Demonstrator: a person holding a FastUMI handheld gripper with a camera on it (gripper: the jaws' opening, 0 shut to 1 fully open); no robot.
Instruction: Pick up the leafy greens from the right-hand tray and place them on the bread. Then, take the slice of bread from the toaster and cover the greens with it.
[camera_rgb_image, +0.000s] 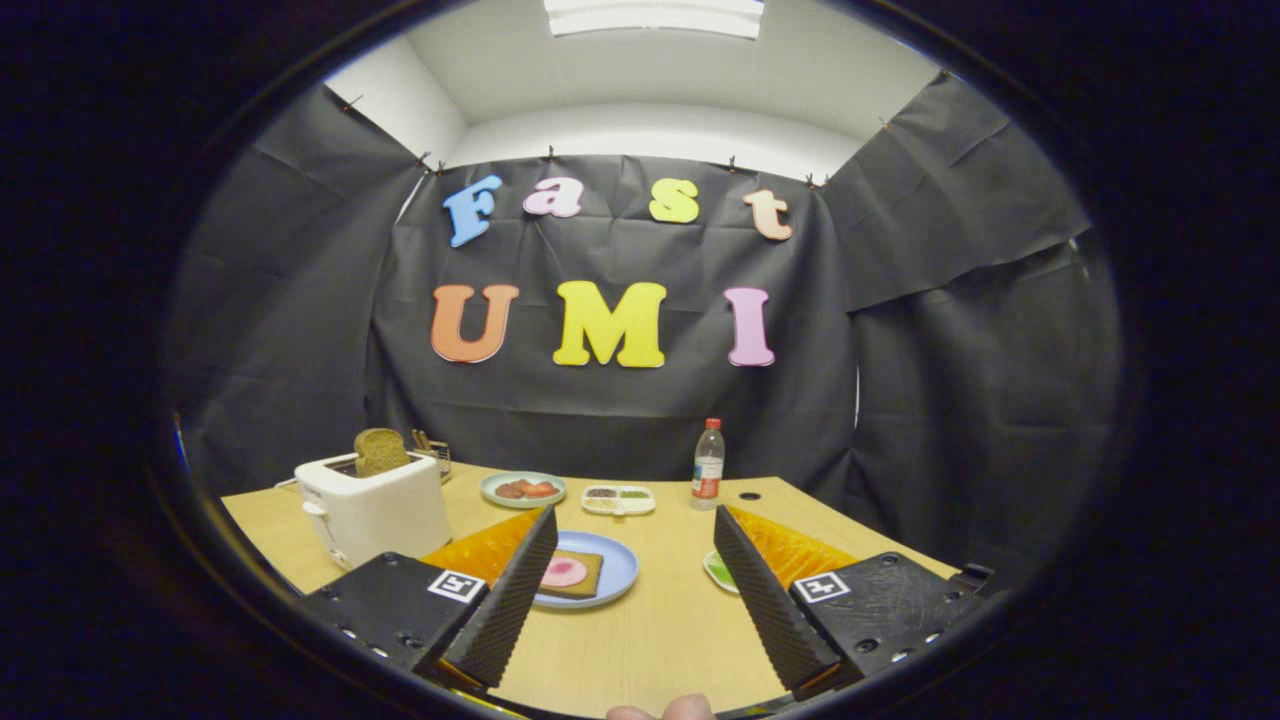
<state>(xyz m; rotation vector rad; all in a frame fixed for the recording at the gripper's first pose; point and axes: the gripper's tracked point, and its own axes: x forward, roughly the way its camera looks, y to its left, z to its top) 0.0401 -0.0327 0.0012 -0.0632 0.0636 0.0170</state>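
Gripper view: gripper (632, 560) hanging wide open, gripping nothing.
Bread (572, 573) is lying on the blue plate (618, 572) between its fingers.

A brown bread slice (380, 451) stands upright in the white toaster (375, 515), at ten o'clock from the flat pink-topped bread (570, 573); greens (722, 572) lie at three o'clock.

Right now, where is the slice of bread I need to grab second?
The bread slice stands upright in the white toaster, beyond the open gripper, left of the blue plate.
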